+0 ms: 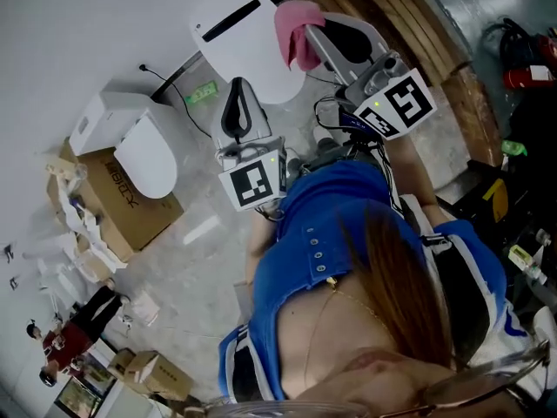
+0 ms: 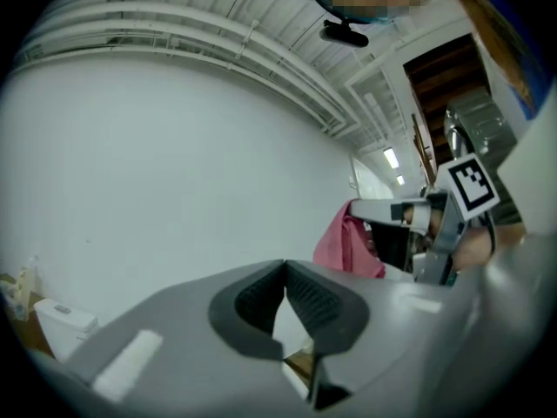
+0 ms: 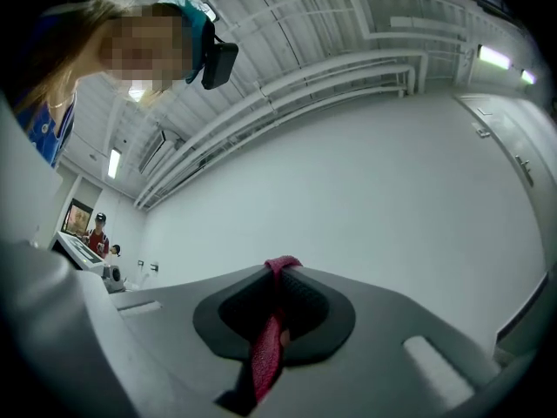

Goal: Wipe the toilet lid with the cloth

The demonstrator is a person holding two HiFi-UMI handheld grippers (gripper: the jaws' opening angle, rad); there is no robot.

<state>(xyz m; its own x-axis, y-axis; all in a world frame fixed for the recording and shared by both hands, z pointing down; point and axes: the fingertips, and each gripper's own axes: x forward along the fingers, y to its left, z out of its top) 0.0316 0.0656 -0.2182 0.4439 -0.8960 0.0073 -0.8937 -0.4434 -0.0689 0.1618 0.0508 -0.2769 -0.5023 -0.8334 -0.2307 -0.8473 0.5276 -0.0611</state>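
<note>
You wear a blue top (image 1: 339, 216) with small round snaps (image 1: 315, 243), white-and-dark striped sleeves (image 1: 474, 251), a thin necklace (image 1: 348, 296) and glasses (image 1: 487, 377); your long hair (image 1: 405, 277) is brown. Your left gripper (image 1: 237, 90) and right gripper (image 1: 318, 24) are grey with black ridged pads (image 2: 313, 296), and each carries a black-and-white marker cube (image 1: 255, 184) and dark cables (image 1: 348, 120).

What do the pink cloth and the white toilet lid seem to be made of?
Pink cloth: soft textile, matte, probably microfibre or terry; it hangs in limp folds with a nubby surface. Toilet lid: smooth, white, faintly glossy, likely moulded plastic.

Left gripper (image 2: 285, 266) fingers (image 2: 318, 301) touch at the tips; pink cloth (image 2: 344, 244) hangs beyond.
</note>
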